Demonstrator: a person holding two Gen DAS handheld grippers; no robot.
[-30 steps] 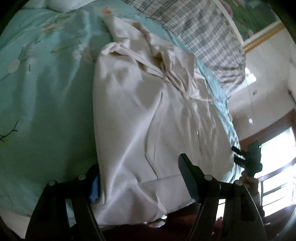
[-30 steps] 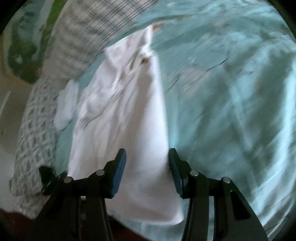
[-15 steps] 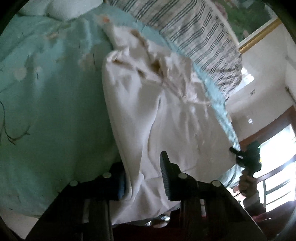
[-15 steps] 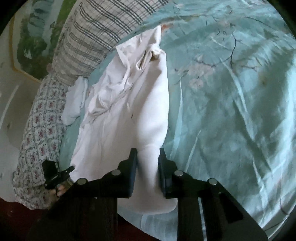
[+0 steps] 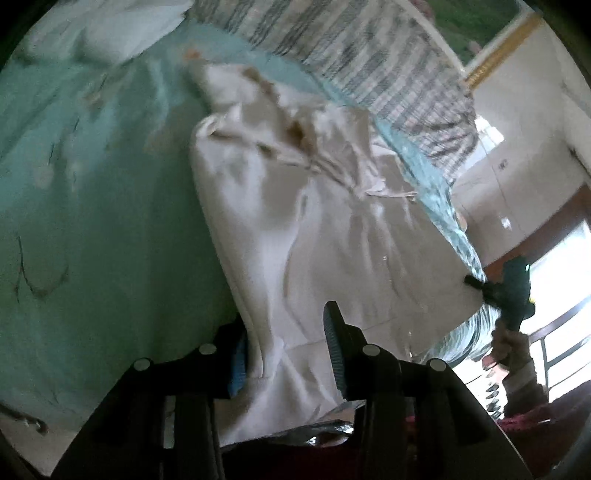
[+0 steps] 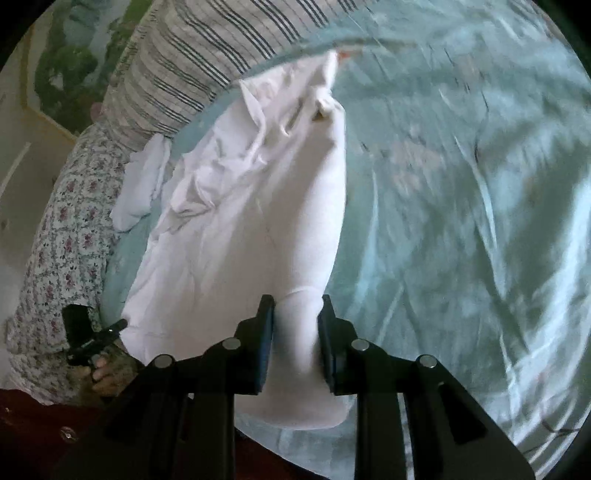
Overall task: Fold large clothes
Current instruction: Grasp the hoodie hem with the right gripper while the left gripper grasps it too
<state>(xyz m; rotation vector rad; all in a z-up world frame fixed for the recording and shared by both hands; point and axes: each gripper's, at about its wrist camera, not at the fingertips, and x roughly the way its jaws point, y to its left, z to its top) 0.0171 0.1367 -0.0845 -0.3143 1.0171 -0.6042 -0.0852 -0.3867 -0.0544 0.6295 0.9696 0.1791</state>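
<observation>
A large white garment [image 5: 314, 229] lies lengthwise on the teal floral bedsheet [image 5: 92, 221]. It also shows in the right wrist view [image 6: 258, 221]. My left gripper [image 5: 284, 332] straddles the garment's near left hem corner; its jaws stand a hand's width apart with a fold of cloth between them. My right gripper [image 6: 295, 321] has its jaws close together around the near right hem, which bunches between the pads. Each gripper shows in the other's view, at the opposite hem corner: the right gripper in the left wrist view [image 5: 509, 291], the left gripper in the right wrist view [image 6: 92, 332].
A striped pillow [image 6: 207, 55] and a floral pillow [image 6: 62, 236] lie along the far side of the bed. A small white cloth [image 6: 144, 188] lies beside the garment. A white pillow [image 5: 103, 33] sits at the back left. The bed's edge is just below my grippers.
Both grippers have closed in on the garment's near hem: the left jaws narrowed from wide open, the right jaws closed around a bunch of cloth. The hem has lifted slightly.
</observation>
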